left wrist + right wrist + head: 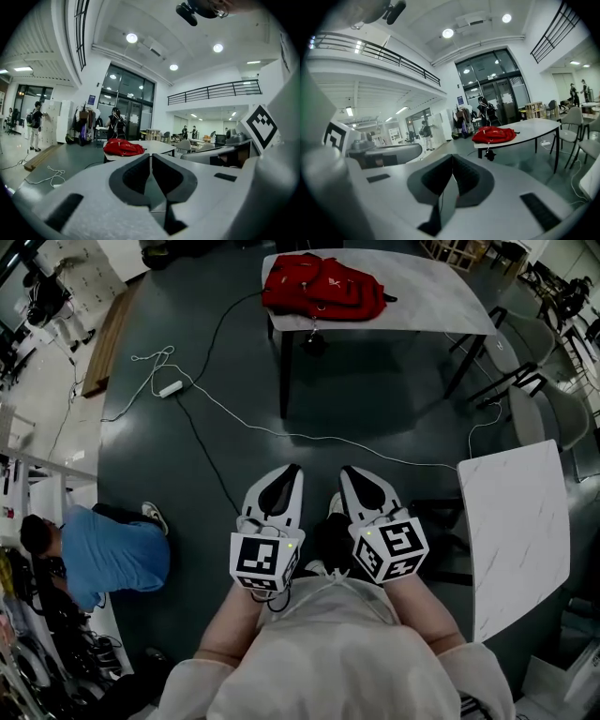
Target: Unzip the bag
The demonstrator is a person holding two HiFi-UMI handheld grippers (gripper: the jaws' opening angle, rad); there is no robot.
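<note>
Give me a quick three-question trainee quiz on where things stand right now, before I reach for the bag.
1. True or false: the red backpack lies on the white table.
2. Pick one. The left tool has its jaws: A) wide apart, B) together on nothing, C) shut on a zipper pull.
3. Fill in: the right tool is ____ the backpack (touching / apart from).

Key: 1 true; 2 B; 3 apart from.
</note>
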